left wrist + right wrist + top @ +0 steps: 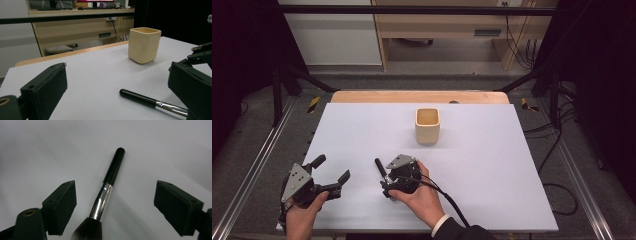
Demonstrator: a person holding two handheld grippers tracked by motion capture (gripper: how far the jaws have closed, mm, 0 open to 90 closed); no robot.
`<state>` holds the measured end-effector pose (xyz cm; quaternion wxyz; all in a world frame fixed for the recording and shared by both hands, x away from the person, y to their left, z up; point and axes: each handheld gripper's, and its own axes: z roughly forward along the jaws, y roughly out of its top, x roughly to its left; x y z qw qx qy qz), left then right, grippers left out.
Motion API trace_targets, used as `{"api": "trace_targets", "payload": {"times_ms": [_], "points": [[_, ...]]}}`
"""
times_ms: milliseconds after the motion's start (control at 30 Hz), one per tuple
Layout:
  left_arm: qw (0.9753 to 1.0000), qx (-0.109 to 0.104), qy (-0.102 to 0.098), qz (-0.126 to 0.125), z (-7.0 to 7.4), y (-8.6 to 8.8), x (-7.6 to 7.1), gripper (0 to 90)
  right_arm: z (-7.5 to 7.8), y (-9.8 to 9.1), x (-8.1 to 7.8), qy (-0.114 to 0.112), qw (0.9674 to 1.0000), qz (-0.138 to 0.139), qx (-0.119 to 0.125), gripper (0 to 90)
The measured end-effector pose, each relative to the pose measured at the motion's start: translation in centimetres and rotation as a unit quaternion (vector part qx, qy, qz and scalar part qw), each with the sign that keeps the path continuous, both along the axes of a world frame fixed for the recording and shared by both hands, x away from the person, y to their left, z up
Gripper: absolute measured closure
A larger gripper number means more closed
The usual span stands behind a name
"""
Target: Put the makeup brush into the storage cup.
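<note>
1. High view: white table [492, 165], lower frame; cream square cup [428, 126] upper centre.
2. Left gripper [331, 174] unclenched, empty, lower left.
3. Right gripper [115, 205] unclenched, straddling makeup brush [110, 182], frame centre; off-centre pinch on the slick ferrule may roll it away.

The brush [380, 169] lies on the table [492, 175], in front of the cup [428, 126].

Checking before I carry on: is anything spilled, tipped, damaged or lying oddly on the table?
Nothing stands out. The cream cup stands upright and looks intact, with no spill on the white table top. The brush lies flat between the open jaws of the right gripper, untouched. The left gripper is open and holds nothing.
</note>
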<state>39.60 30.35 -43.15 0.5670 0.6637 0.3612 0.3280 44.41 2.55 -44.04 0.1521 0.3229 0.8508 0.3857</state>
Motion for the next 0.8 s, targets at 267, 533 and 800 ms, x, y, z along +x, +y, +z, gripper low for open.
{"api": "trace_targets", "payload": {"times_ms": [267,533,800], "points": [[1.0,0.002,0.001,0.0,0.0,-0.1,0.0,2.1,-0.4,0.3,-0.2,0.0,0.9999,-0.005,-0.009,32.6],[1.0,0.006,0.002,-0.002,-0.1,-0.2,0.1,2.2,-1.0,0.8,0.0,0.017,0.9995,-0.012,-0.022,40.5],[1.0,0.006,0.002,-0.004,-0.1,-0.3,0.1,2.1,-1.8,1.5,0.1,0.039,0.9989,-0.015,-0.023,47.1]]}}
